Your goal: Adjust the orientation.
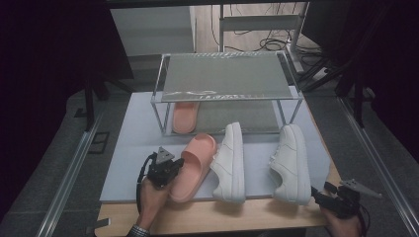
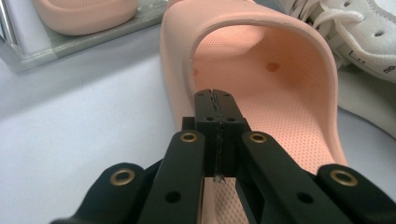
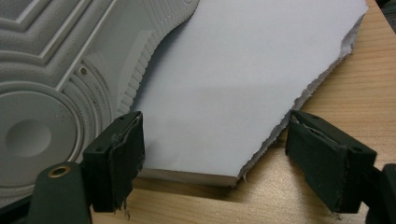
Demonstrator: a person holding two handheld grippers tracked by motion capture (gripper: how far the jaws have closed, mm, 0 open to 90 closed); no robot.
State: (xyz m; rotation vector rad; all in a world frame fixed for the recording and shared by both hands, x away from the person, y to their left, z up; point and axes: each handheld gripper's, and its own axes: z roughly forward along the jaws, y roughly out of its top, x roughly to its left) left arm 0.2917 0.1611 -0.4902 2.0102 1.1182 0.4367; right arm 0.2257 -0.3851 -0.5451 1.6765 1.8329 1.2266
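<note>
Pink rubber, the slide (image 2: pixel 261 93) is clenched at its heel rim by the left gripper (image 2: pixel 215 100), jaws closed on it. Its twin (image 1: pixel 186 116) is already shelved on the rack (image 1: pixel 227 74) beyond; this one, and two white sneakers (image 1: pixel 230 163) beside, remain. The right gripper (image 3: pixel 215 154) is held released over the counter (image 3: pixel 345 93)

Left gripper (image 2: pixel 215 100), right gripper (image 3: pixel 212 154): black jaws, brass-ringed screw holes (pads frayed), grey three-cornered plates, black cables.

Left gripper (image 1: pixel 174 165) clamped (right gripper (image 1: pixel 318 193) agape)
</note>
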